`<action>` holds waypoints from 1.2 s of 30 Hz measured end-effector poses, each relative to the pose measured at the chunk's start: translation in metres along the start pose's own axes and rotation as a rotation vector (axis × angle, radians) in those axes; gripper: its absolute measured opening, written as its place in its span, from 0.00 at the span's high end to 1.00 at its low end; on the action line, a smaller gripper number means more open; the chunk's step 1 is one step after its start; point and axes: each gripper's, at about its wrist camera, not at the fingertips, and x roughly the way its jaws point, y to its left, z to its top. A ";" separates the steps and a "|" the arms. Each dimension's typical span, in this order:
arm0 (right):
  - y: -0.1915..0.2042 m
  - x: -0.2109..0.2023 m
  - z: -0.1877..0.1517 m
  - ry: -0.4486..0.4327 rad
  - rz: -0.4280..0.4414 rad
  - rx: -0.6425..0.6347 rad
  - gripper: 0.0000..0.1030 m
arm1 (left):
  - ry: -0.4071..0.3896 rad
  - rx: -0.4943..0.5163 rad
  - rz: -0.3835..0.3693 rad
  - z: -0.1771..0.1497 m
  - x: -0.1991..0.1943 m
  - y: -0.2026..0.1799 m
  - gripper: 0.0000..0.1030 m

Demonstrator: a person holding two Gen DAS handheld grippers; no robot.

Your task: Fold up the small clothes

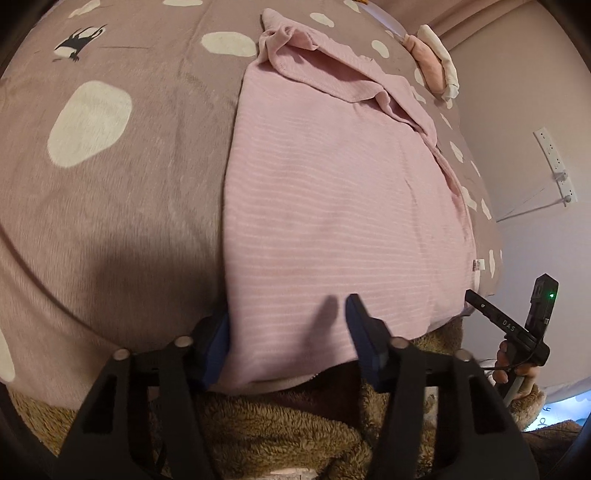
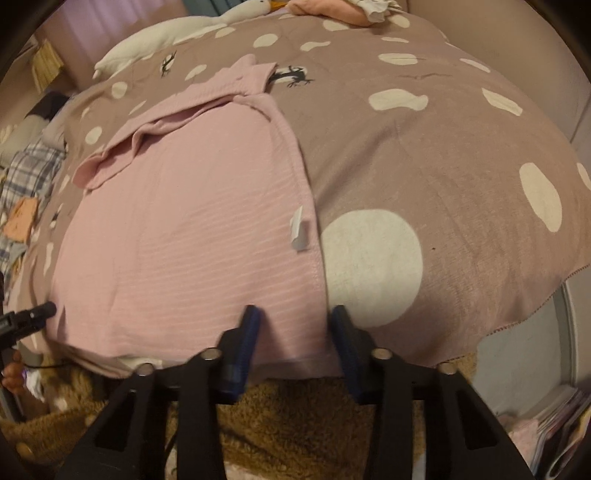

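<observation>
A pink striped garment [image 1: 332,206] lies flat on a mauve blanket with white spots [image 1: 110,166]; its sleeves are folded in at the far end. In the left wrist view my left gripper [image 1: 288,325] is open and straddles the garment's near left corner. In the right wrist view my right gripper [image 2: 293,325] is open and straddles the near right corner of the garment [image 2: 184,229], close to a white care label [image 2: 300,230]. The right gripper's body also shows in the left wrist view [image 1: 517,325].
A brown fleece [image 1: 277,428] lies just below the garment's near hem. A folded peach and white pile [image 1: 436,62] sits at the blanket's far edge. A white goose toy [image 2: 177,33] lies beyond. Clutter sits on the floor at left [image 2: 26,192].
</observation>
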 end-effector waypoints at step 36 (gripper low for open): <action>0.002 0.024 0.113 -0.134 0.287 0.191 0.93 | -0.025 -0.113 0.006 0.052 -0.033 0.024 0.48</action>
